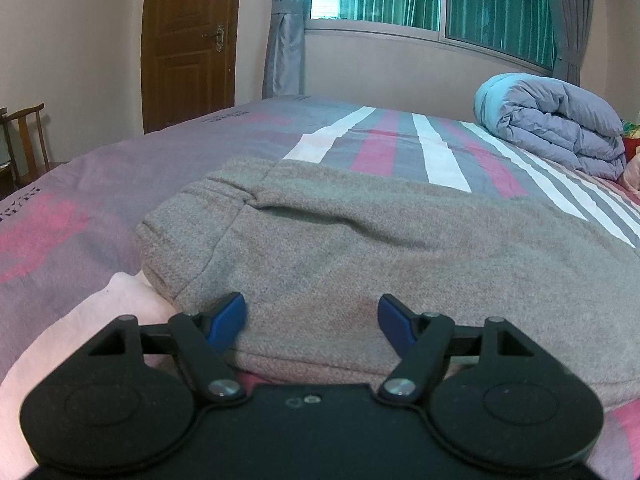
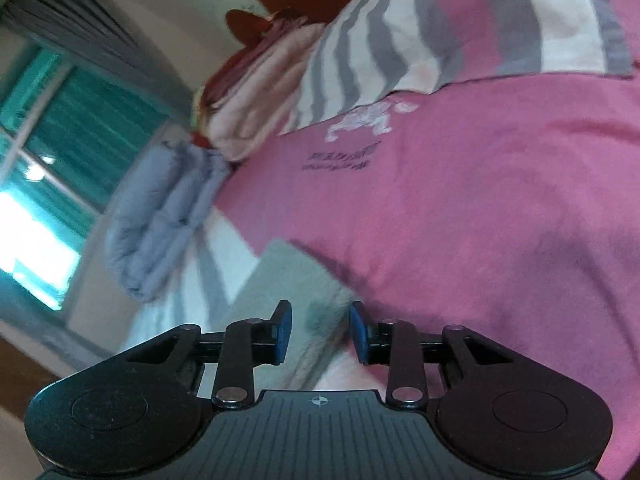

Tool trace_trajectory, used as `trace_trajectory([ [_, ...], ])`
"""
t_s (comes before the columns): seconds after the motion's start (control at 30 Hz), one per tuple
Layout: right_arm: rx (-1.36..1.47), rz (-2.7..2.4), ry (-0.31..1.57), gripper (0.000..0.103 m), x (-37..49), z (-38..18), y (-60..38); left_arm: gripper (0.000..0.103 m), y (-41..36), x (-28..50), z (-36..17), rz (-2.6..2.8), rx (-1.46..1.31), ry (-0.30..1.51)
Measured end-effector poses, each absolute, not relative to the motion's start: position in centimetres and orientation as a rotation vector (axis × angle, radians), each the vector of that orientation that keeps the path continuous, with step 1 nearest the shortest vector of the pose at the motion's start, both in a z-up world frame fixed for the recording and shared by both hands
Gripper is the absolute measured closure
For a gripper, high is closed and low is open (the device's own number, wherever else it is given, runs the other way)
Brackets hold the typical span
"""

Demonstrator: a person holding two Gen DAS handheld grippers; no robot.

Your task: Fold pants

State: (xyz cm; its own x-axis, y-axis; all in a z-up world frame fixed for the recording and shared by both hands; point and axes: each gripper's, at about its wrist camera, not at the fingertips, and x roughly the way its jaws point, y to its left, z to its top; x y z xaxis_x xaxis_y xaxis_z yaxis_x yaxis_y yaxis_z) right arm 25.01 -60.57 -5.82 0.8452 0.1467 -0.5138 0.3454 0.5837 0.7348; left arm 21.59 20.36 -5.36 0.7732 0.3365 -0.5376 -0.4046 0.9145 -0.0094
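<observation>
striped pink, grey and white bedding (image 1: 400, 148) covers the bed in front of you, with a folded lilac duvet (image 1: 560, 128) near the window and a brown door (image 1: 188, 40) on the far wall. your grey pants (image 1: 360, 248) lie folded on the bed, and your left gripper (image 1: 312, 320) sits at their near edge with its blue pads spread wide, gripping nothing. your right gripper (image 2: 320, 332) is rolled sideways, partly parted, a corner of the pants (image 2: 308, 292) showing in the gap with neither pad pressing on it.
</observation>
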Motion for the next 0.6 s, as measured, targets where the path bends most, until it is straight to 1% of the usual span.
trace_trajectory([
  [0.07, 0.942, -0.127, 0.586, 0.070, 25.9, -5.3, -60.3, 0.037, 20.3, 21.5, -5.3, 0.404, -0.126, 0.559],
  [0.13, 0.938, -0.145, 0.652, 0.071, 27.2, -5.8, -60.1, 0.037, 20.3, 21.5, -5.3, 0.404, -0.126, 0.558],
  [0.17, 0.932, -0.157, 0.671, 0.084, 27.6, -5.9, -59.9, 0.037, 20.3, 21.6, -5.3, 0.403, -0.126, 0.558],
  [0.3, 0.895, -0.159, 0.633, 0.084, 27.8, -4.6, -59.5, 0.037, 20.3, 21.6, -5.3, 0.403, -0.126, 0.557],
  [0.43, 0.846, -0.155, 0.670, 0.084, 27.0, -4.2, -58.9, 0.037, 20.4, 21.5, -5.2, 0.403, -0.126, 0.556],
  [0.6, 0.856, -0.135, 0.694, 0.084, 26.7, -4.2, -58.5, 0.037, 20.4, 21.5, -5.2, 0.403, -0.126, 0.556],
])
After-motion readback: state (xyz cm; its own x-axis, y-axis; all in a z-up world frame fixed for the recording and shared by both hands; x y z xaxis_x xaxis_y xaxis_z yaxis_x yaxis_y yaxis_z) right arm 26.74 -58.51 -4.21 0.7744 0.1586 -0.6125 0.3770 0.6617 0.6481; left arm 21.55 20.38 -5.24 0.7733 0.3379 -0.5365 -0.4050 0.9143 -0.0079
